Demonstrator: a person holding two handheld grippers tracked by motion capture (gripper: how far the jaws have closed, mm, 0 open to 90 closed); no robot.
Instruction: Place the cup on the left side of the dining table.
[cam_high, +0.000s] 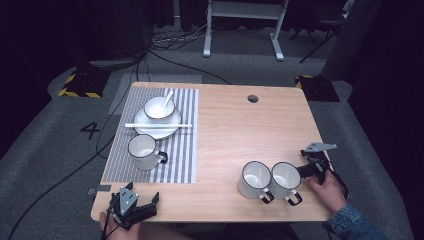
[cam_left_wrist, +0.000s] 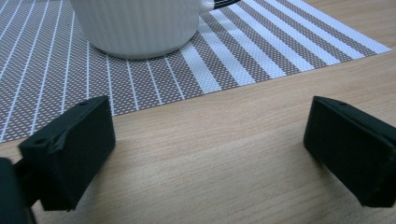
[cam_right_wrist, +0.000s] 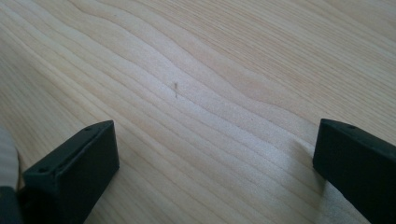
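We see the left gripper (cam_high: 148, 204) at the table's (cam_high: 230, 130) near left corner, jaws spread wide and empty, facing a white mug (cam_high: 143, 152) on the striped placemat (cam_high: 185, 150). The right gripper (cam_high: 306, 169) sits by the right edge, jaws likewise apart over bare wood, just beside two white mugs (cam_high: 270, 180) standing side by side near the front edge.

Table (cam_high: 235, 135) brightly, evenly lit from above; surroundings fall into near-black. Soft shadows under the mugs (cam_high: 270, 180) (slightly grainy overhead shot). Close-up claw views sharp on woodgrain, edges softening.
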